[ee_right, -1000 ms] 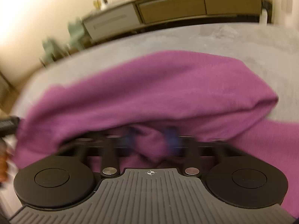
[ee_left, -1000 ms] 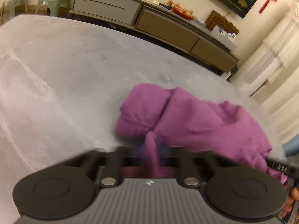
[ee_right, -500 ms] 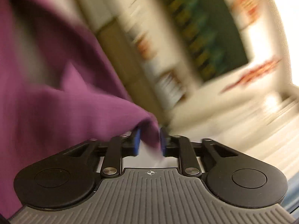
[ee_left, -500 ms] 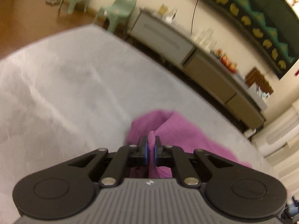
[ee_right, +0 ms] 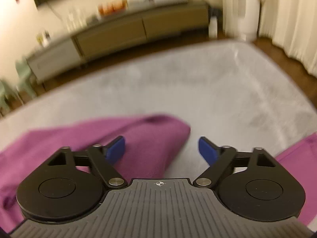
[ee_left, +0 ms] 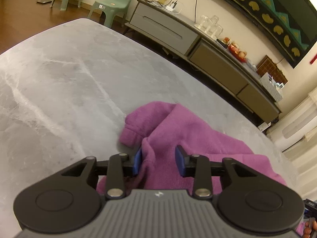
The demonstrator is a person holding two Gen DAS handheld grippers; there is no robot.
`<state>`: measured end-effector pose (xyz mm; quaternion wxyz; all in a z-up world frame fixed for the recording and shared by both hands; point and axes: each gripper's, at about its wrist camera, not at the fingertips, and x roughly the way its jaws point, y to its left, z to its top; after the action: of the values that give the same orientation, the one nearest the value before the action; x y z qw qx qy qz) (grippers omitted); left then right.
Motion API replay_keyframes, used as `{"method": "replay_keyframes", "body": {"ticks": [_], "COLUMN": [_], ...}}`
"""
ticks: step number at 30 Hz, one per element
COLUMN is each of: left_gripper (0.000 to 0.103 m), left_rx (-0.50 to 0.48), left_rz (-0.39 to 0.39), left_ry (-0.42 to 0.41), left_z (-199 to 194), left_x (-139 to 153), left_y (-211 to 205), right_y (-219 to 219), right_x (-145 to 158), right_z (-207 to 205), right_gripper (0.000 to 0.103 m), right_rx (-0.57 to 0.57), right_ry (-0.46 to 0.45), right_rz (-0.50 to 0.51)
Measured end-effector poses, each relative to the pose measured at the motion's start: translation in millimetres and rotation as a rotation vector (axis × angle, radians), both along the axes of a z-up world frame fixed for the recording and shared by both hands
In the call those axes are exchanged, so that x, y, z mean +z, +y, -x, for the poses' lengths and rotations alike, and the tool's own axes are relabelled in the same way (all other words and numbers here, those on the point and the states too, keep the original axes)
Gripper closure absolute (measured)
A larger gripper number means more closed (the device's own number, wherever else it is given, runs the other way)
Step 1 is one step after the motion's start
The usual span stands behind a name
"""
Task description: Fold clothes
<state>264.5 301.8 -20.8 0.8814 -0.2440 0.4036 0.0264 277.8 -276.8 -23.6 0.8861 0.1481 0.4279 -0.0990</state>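
Observation:
A purple fleece garment (ee_left: 198, 138) lies bunched on the grey marble table (ee_left: 59, 89). My left gripper (ee_left: 158, 160) hovers over its near edge with its jaws opening. A raised fold of the cloth stands loosely between the blue pads (ee_left: 137, 161), and they do not press on it. In the right wrist view the same garment (ee_right: 150, 136) lies on the table (ee_right: 237, 99). My right gripper (ee_right: 161, 148) hangs above it, jaws opening wide. The cloth lies below its left pad (ee_right: 116, 148), and nothing is gripped.
A long low sideboard (ee_left: 198, 45) with glasses and fruit runs along the far wall. Two green plastic chairs (ee_left: 113, 2) stand beyond the table's far corner. Curtains (ee_right: 287, 19) hang at the right. Fingers of the other hand (ee_left: 309, 228) show at the lower right.
Both grippers were shut on purple cloth and now stand open, with the cloth dropped onto the table. The right wrist view has swung from the wall back down to the table.

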Motion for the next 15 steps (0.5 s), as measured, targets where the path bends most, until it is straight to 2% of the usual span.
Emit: {"method": "replay_keyframes", "body": {"ticks": [2,3,4,5,6,8,9,11,12,14,15], "left_gripper": [0.069,0.069,0.069,0.069,0.069,0.07,0.07,0.07,0.07,0.07,0.07], "left_rx": [-0.009,-0.01,-0.01,-0.009,-0.008,0.004,0.008,0.012,0.012,0.0,-0.006], "left_rz": [-0.008,-0.016,-0.023,-0.029,-0.033,-0.039,-0.039,-0.038,-0.038,-0.038,-0.038], "left_ry": [0.003,0.006,0.009,0.012,0.017,0.023,0.025,0.028,0.03,0.032,0.033], "left_z": [-3.5,-3.7,-4.5,-5.3,-6.0,-6.4,-6.3,-6.5,-6.7,-6.6,-6.6], "left_x": [-2.6,-4.1,-5.3,-6.4,-8.4,-9.5,-9.9,-10.4,-10.5,-10.2,-10.0], "left_y": [-2.9,-4.8,-5.4,-5.9,-5.8,-3.3,-2.0,-0.8,-0.8,-3.2,-4.4], "right_y": [2.9,5.7,10.0,15.0,22.9,44.1,59.1,88.4,92.9,85.4,76.8], "right_x": [-10.9,-10.0,-1.5,10.2,26.9,69.8,89.3,99.8,92.2,60.0,39.4], "right_z": [-15.5,-20.6,-24.0,-27.1,-26.2,-16.7,-6.1,26.6,37.0,46.3,49.0], "right_gripper": [0.076,0.097,0.098,0.099,0.099,0.099,0.099,0.098,0.095,0.08,0.061], "right_rx": [0.042,0.078,0.118,0.15,0.183,0.247,0.288,0.357,0.386,0.443,0.468], "right_ry": [0.022,0.02,0.001,-0.03,-0.08,-0.215,-0.301,-0.452,-0.46,-0.363,-0.273], "right_rz": [0.009,0.02,0.048,0.092,0.184,0.465,0.654,1.061,1.188,1.313,1.334]}}
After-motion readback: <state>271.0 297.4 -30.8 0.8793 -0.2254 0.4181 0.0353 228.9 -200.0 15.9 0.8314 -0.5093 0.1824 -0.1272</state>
